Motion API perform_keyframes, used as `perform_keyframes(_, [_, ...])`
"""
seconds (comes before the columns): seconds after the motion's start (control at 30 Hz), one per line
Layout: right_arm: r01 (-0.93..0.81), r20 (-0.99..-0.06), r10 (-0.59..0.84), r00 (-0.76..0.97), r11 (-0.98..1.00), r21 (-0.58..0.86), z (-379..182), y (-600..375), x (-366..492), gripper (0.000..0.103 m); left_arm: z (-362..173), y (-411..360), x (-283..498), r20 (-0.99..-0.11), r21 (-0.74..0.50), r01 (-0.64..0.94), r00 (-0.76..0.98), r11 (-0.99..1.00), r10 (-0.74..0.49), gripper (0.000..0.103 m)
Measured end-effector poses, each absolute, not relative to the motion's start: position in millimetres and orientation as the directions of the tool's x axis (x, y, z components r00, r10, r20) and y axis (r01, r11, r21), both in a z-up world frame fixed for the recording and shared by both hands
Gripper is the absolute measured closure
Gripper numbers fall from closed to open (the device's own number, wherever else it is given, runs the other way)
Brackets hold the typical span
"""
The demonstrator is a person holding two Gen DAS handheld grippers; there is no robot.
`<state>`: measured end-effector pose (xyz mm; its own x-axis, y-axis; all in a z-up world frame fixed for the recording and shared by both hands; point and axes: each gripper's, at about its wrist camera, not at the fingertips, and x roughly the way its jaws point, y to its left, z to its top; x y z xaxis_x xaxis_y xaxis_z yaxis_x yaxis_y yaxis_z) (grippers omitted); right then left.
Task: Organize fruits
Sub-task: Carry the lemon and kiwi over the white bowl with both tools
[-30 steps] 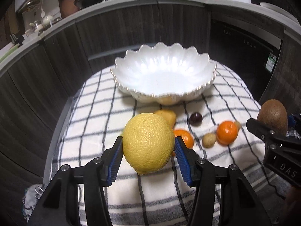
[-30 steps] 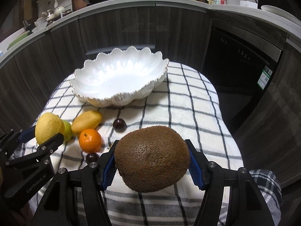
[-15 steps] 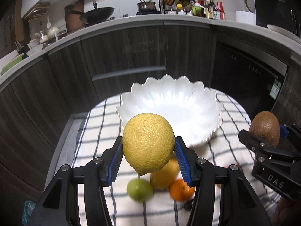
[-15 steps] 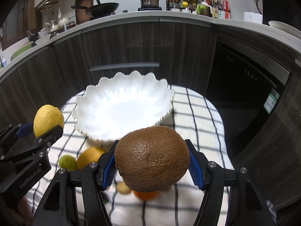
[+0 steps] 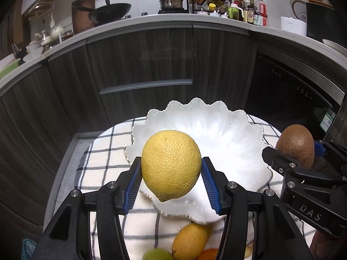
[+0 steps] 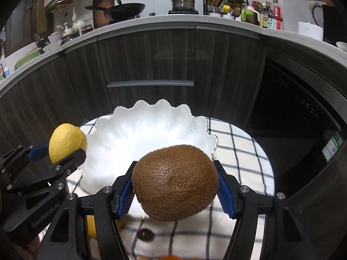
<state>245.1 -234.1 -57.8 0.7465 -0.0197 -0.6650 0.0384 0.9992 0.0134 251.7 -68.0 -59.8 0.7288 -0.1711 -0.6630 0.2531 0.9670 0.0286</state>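
My left gripper [image 5: 171,182] is shut on a yellow lemon [image 5: 171,165], held in the air over the near rim of a white scalloped bowl [image 5: 227,138]. My right gripper [image 6: 175,189] is shut on a brown kiwi [image 6: 175,180], also above the bowl's [image 6: 130,138] near edge. From the right wrist view the lemon [image 6: 66,142] and the left gripper [image 6: 63,153] show at the left. The kiwi [image 5: 296,148] shows at the right of the left wrist view. The bowl holds nothing.
The bowl stands on a white checked cloth [image 5: 104,166] over a small round table. A yellow mango [image 5: 190,240], a green fruit [image 5: 157,255] and an orange [image 5: 209,255] lie below the left gripper. A dark cherry [image 6: 146,234] lies under the right one. Dark kitchen cabinets [image 5: 147,65] stand behind.
Both grippers have moved forward and up with their fruits, from above the loose fruit on the cloth to over the bowl's near rim. The grips have not changed.
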Motion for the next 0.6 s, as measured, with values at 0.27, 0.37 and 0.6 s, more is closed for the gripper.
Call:
perform_keyframes(0.27, [0.043, -0.701, -0.027, 0.713, 0.999, 0.005, -78.8, -232.1, 282.0, 0.037, -79.5, -73.4, 285.7, -0.691, 0.008, 0.251, 0.701, 0.968, -0.177, 0.05])
perform_keyframes(0.37, [0.044, -0.715, -0.028, 0.698, 0.999, 0.004, -86.3, -230.7, 292.0, 0.037, -90.1, -74.7, 295.4, -0.709, 0.003, 0.249, 0.683, 0.969, -0.174, 0.05])
perform_keyframes(0.6, [0.066, -0.758, -0.042, 0.651, 0.998, 0.001, -104.9, -232.9, 312.4, 0.037, -110.2, -74.4, 309.9, -0.742, -0.013, 0.242, 0.648, 0.97, -0.171, 0.05])
